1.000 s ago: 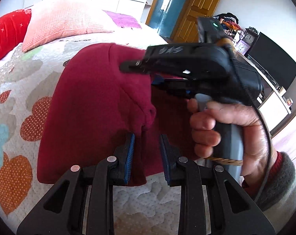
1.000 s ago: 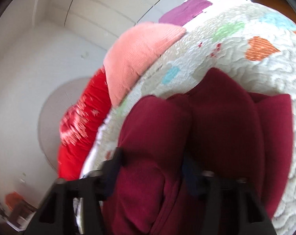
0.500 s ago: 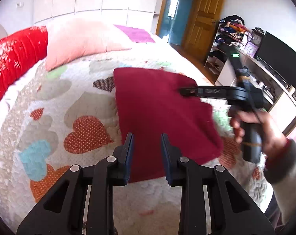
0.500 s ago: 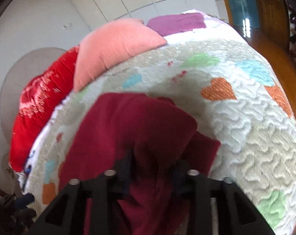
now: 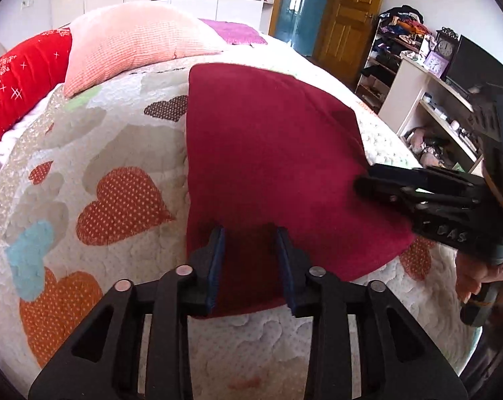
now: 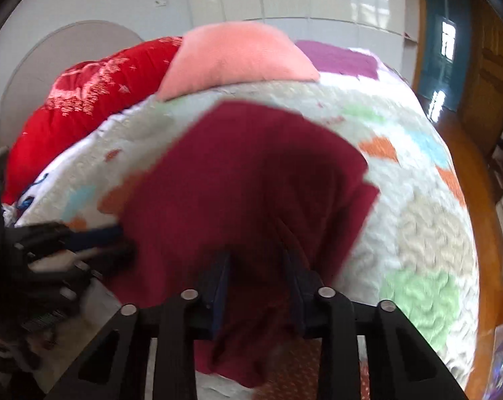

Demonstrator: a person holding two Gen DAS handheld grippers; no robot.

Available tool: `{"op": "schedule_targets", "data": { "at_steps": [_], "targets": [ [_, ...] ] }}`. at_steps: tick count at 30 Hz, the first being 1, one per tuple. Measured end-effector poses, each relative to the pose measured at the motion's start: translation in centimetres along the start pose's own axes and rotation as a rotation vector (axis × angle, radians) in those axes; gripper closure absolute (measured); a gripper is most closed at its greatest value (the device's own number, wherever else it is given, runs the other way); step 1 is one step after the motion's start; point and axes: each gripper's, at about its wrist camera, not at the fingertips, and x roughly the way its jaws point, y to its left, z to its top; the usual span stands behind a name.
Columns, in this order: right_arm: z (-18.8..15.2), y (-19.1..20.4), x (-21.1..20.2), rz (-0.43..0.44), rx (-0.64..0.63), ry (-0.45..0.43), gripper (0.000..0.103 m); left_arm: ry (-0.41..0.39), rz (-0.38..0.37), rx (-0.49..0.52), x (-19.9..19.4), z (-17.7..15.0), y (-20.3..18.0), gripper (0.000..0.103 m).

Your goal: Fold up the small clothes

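A dark red garment [image 5: 268, 166] lies folded flat on the heart-patterned quilt [image 5: 85, 173]; it also shows in the right wrist view [image 6: 251, 180]. My left gripper [image 5: 251, 256] sits at the garment's near edge with its jaws apart and cloth between them. My right gripper [image 6: 256, 273] has garment cloth between its fingers, which stand a little apart. In the left wrist view the right gripper [image 5: 378, 186] touches the garment's right edge. In the right wrist view the left gripper [image 6: 118, 240] is at the garment's left edge.
A pink pillow [image 5: 135, 50] and a red pillow [image 5: 18, 76] lie at the head of the bed. A white shelf unit [image 5: 434, 110] with a clock and a dark screen stands to the right. A wooden door [image 5: 348, 13] is behind.
The garment was lifted and bunched between both grippers a second ago; it now lies flat and folded on the quilt. My right gripper has moved from above the garment out to its right edge.
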Motion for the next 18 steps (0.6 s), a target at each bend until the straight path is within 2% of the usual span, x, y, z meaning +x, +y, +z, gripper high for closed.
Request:
{"op": "schedule_targets", "data": {
  "at_steps": [1,3,5,9,14,18],
  "targets": [
    [-0.6,-0.5,-0.3,0.015,0.028,-0.022,0.073,-0.005,0.025,0.018,-0.1,-0.1,-0.2,0.064],
    [-0.9,-0.8,-0.9,0.005,0.047,0.002,0.074,-0.012,0.064,0.035,-0.4,-0.2,-0.4,0.06],
    [-0.9,-0.6,-1.4,-0.006,0.044,0.022,0.074,-0.015,0.055,0.018,-0.9,0.0,-0.2,0.059],
    [-0.4,0.1,-4.1,-0.027,0.06,-0.049,0.074,-0.041,0.081,-0.008,-1.6,0.8,0.6,0.053],
    [0.7,3.0,-6.3,-0.038,0.003,-0.153,0.074,-0.057,0.101,-0.046,-1.5,1.9,1.2,0.052],
    [1.0,3.9,-4.6,-0.063,-0.027,-0.132,0.074,-0.044,0.121,-0.052,-0.2,2.6,1.3,0.052]
  ]
}}
